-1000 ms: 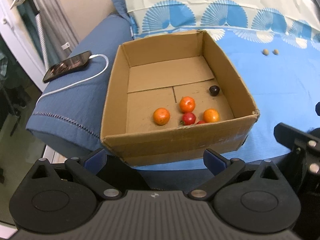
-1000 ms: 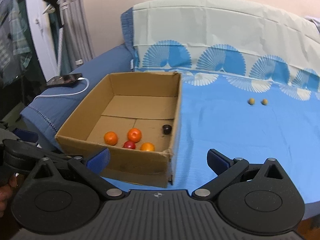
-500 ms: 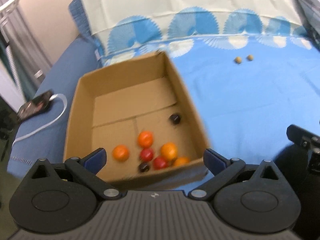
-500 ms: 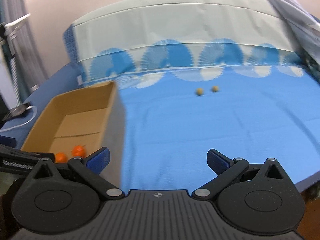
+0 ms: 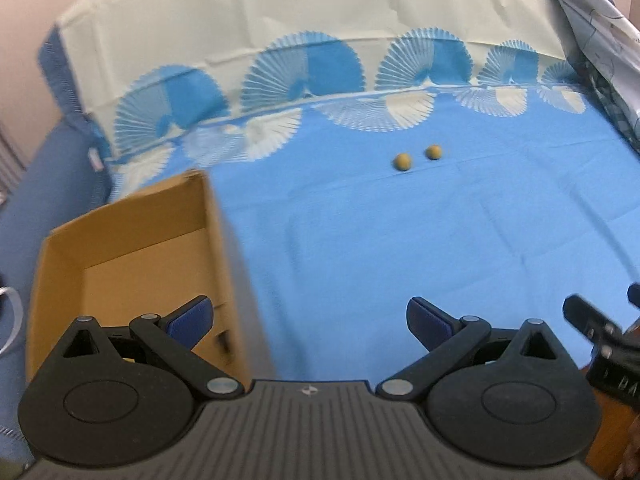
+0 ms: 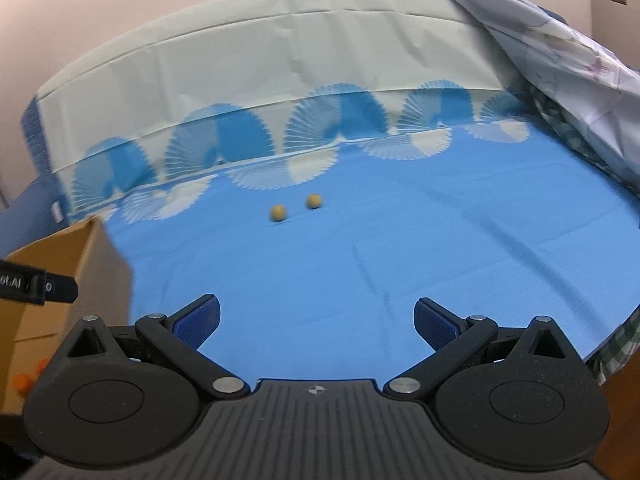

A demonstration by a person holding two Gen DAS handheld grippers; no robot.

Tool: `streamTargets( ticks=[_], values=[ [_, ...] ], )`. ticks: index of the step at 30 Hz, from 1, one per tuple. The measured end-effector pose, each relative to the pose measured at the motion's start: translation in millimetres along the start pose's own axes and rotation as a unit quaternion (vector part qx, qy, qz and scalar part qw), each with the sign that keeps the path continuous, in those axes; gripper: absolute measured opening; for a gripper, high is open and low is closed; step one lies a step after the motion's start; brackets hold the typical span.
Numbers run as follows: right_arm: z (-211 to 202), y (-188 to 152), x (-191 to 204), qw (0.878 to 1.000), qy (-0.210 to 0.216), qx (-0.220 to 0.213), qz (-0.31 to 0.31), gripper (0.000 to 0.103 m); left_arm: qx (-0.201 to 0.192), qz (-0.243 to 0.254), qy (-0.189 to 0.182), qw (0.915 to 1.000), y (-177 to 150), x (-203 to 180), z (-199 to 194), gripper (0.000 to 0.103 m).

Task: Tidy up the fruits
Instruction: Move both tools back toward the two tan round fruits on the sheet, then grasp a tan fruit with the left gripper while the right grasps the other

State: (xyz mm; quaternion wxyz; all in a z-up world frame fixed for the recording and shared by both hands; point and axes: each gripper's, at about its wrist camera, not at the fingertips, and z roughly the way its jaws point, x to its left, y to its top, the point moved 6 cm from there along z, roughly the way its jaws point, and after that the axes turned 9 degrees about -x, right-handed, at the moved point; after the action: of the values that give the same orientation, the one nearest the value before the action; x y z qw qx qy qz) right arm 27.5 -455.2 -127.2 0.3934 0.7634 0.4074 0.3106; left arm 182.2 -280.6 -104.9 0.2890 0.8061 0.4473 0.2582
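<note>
Fruits number two on the open bed sheet: a pair of small yellowish-brown round fruits, one (image 6: 277,213) to the left and one (image 6: 314,201) to the right, lying just beside each other but apart, well ahead of both grippers. The right gripper (image 6: 316,320) holds its two blue-padded fingers (image 6: 199,319) spread wide with nothing between them, over bare blue sheet (image 6: 420,248). The left gripper (image 5: 308,318) likewise has its two fingers (image 5: 191,319) spread wide and empty; its left finger sits in front of the right wall of the cardboard box (image 5: 132,240), its right finger over the sheet. In the left wrist view the same two fruits (image 5: 402,161) (image 5: 433,152) show beyond the fingers, to the right of the box and well apart from it. The box stands on the bed at the left, open-topped; the part of its floor seen from the left wrist is bare. In the right wrist view two blurred orange spots (image 6: 30,376) show low at the box's corner, too smeared to tell more. A black part of the right gripper (image 5: 600,332) shows at the right edge of the left view, and a black part of the left gripper (image 6: 36,286) at the left edge of the right view. Beyond the fruits the sheet carries a row of blue and white fan patterns (image 6: 336,120), then a pale band. One rumpled grey-blue cloth (image 6: 560,60) lies heaped at the far right.
</note>
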Motion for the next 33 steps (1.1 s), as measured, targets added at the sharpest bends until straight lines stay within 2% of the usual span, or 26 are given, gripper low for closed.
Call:
streamTargets(
  ticks=[8,13,20,23,27,33],
  values=[
    [87.4,14.6,-35.2,0.999,-0.029,-0.016,-0.008,0.102,-0.018,0.019,-0.042,0.9988,56.5,-54.0,103.2,0.103],
    [169.5,23.8,-45.2,0.998,-0.025,-0.027,-0.048,0.102,-0.017,0.034,-0.067,0.997,86.0,-88.9,190.9,0.103],
    [287.0,28.7,-32.7,0.991,0.003,-0.036,-0.125,0.102,0.025,-0.009,-0.083,0.9962,111.6,-100.5,305.2,0.103],
    [327.4,25.1,-22.3,0.99,0.023,-0.027,-0.137,0.102,0.029,0.001,-0.085,0.996,115.7,-103.8,331.9,0.103],
    [365.5,19.3,-6.5,0.987,0.037,-0.016,-0.157,0.102,0.059,0.006,-0.087,0.9944,111.3,-103.3,364.2,0.102],
    [382.4,24.5,7.9,0.985,0.06,-0.023,-0.158,0.101,0.043,0.012,-0.101,0.9939,107.2,-93.7,362.4,0.098]
  ],
)
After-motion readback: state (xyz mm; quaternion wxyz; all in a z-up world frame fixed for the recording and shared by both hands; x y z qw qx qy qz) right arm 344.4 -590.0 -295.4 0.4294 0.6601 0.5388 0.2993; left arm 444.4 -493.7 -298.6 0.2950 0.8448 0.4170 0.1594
